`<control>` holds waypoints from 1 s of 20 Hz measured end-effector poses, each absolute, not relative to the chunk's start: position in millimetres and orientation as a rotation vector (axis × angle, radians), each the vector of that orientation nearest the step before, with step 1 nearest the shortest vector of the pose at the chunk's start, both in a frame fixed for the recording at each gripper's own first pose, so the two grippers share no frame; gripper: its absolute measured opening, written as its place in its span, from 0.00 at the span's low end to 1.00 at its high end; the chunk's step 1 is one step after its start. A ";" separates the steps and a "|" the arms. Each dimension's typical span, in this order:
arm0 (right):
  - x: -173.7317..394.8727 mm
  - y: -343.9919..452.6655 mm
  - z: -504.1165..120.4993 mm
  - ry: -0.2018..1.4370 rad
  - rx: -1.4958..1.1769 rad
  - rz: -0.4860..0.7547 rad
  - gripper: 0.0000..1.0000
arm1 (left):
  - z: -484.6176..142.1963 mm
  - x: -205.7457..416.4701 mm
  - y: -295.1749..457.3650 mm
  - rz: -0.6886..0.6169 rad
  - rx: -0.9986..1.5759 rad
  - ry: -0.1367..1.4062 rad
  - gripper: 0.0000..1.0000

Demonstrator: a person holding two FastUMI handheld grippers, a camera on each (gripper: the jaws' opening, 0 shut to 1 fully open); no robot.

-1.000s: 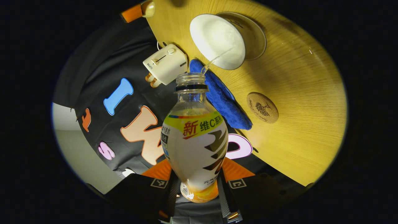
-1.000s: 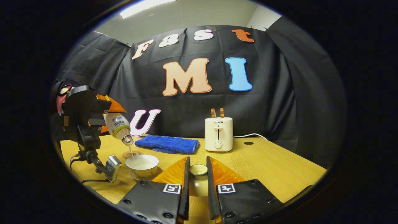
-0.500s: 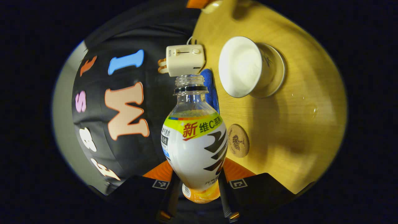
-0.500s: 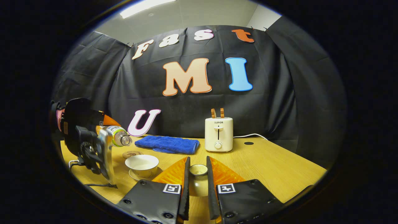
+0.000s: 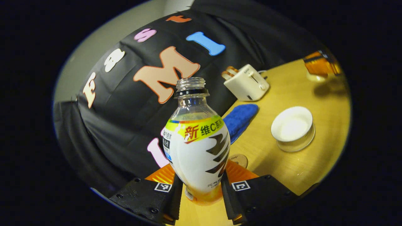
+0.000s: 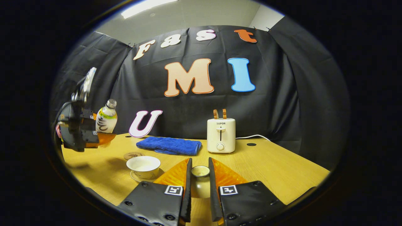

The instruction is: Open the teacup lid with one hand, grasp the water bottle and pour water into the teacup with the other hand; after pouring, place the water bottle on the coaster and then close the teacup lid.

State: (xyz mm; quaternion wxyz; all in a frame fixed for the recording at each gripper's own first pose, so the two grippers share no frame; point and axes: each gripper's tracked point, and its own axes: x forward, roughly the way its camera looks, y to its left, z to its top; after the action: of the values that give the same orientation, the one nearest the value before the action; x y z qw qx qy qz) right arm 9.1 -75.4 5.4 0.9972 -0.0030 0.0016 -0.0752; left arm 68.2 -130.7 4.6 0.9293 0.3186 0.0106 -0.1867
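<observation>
So the left gripper (image 5: pixel 199 191) is clamped on the water bottle (image 5: pixel 197 147), both fingers pressing its lower body, bottle close to upright with no cap on, held up above the table (image 6: pixel 267 166). From there the teacup (image 5: pixel 292 127) sits at about 2 o'clock, open, on its saucer. The coaster (image 5: pixel 238 159) is mostly hidden behind the bottle, only an edge peeking out. Right gripper (image 6: pixel 199 185) is closed on the teacup lid (image 6: pixel 200 171); can't tell whether the lid touches the table.
</observation>
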 end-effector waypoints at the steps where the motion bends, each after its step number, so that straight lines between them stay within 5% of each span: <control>1: 9.3 -75.2 5.6 0.003 -0.006 -0.150 0.29 | 9.0 68.5 -132.5 -0.397 0.557 0.011 0.53; 8: 8.6 -75.8 5.7 0.004 -0.007 -0.150 0.29 | 17.4 70.0 -151.0 -0.465 0.148 0.001 0.53; 20: 8.7 -75.0 5.9 0.003 -0.007 -0.149 0.29 | -13.4 111.2 -176.7 -0.464 0.077 0.021 0.54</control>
State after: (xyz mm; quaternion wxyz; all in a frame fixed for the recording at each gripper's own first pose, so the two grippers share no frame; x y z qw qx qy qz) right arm 8.7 -75.0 5.9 0.9972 -0.0034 0.0014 -0.0745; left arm 111.2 -176.7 -13.4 0.9724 0.0383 0.0106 -0.2298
